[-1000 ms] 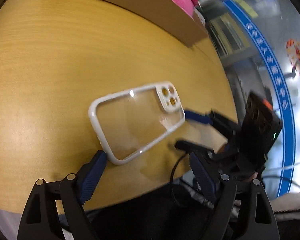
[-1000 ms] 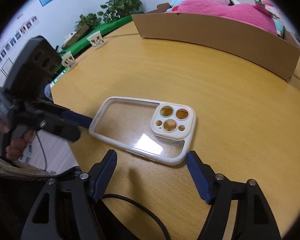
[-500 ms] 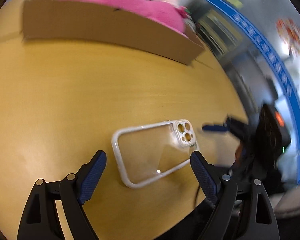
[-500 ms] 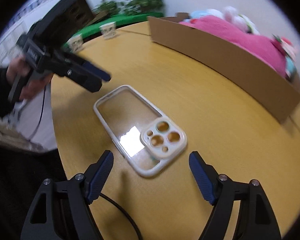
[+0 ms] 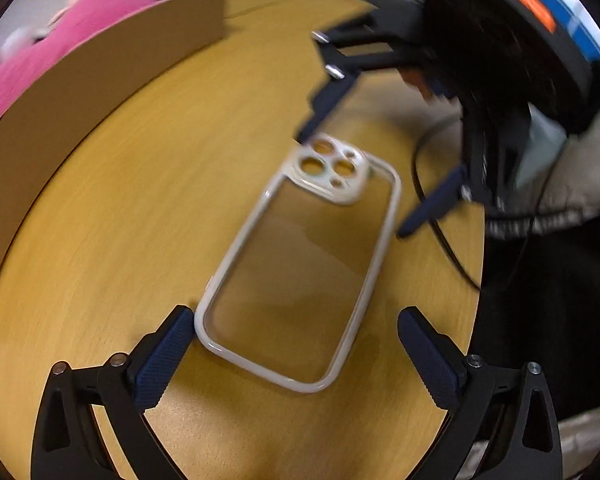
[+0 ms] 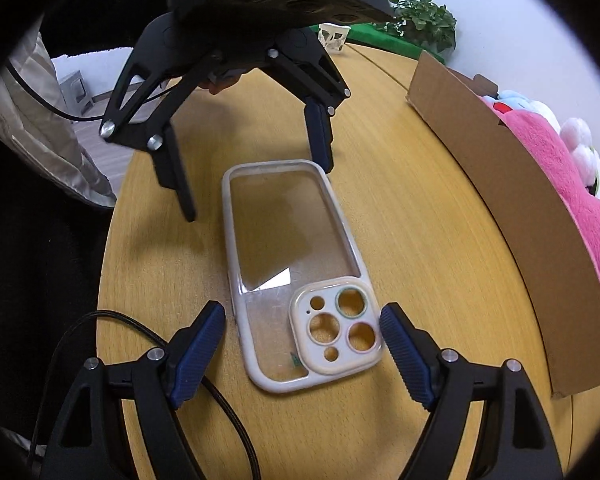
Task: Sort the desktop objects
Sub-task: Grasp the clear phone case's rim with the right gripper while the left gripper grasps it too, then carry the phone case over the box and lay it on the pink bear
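Phone case (image 6: 296, 276), clear with a white rim, lies flat on the wooden table (image 6: 420, 216) near its edge; the right gripper (image 6: 302, 344) has its jaws spread apart on either side of the camera-cutout end; the left gripper (image 5: 292, 356) straddles the opposite end, jaws likewise apart; a cardboard box (image 6: 512, 200) holding a pink plush (image 6: 572, 184) stands beyond.
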A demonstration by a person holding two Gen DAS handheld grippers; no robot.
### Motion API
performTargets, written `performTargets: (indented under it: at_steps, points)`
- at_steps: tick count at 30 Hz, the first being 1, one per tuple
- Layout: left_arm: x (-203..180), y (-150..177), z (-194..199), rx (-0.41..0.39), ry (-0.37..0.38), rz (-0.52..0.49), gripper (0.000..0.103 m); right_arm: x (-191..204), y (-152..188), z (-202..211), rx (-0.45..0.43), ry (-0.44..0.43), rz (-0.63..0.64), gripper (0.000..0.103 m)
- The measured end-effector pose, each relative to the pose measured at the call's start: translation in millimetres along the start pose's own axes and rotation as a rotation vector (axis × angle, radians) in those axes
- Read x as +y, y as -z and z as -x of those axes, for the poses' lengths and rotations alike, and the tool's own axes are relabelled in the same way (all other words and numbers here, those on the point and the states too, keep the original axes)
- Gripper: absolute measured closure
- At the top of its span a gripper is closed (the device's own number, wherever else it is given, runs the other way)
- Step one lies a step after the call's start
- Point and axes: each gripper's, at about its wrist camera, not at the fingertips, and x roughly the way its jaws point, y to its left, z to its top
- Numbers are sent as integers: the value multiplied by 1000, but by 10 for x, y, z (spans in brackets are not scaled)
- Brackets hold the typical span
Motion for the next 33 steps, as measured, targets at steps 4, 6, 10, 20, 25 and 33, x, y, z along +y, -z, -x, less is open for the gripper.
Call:
performTargets:
  at_steps: [4, 6, 10, 20, 25, 33]
  points:
    - [-3, -45, -54, -4, -54, -67, 1, -60, -18, -28, 17, -34, 20, 23]
    - [32, -81, -60, -11, -80, -72, 6, -77, -44, -34, 29, -51, 34, 22]
    - [95, -115, -20, -19, -62, -66, 13, -107, -81, -13, 67, -86, 34, 25]
    - [228, -232, 216, -31, -2, -75, 15, -122, -220, 213, 61, -61, 63, 28]
    - [447, -490, 571, -57, -51, -125, 16, -380, -401, 453, 52, -14, 105, 28]
    - [1017, -1012, 1249, -97, -194, -211, 17, -1281, -1004, 822, 48, 153, 211, 28]
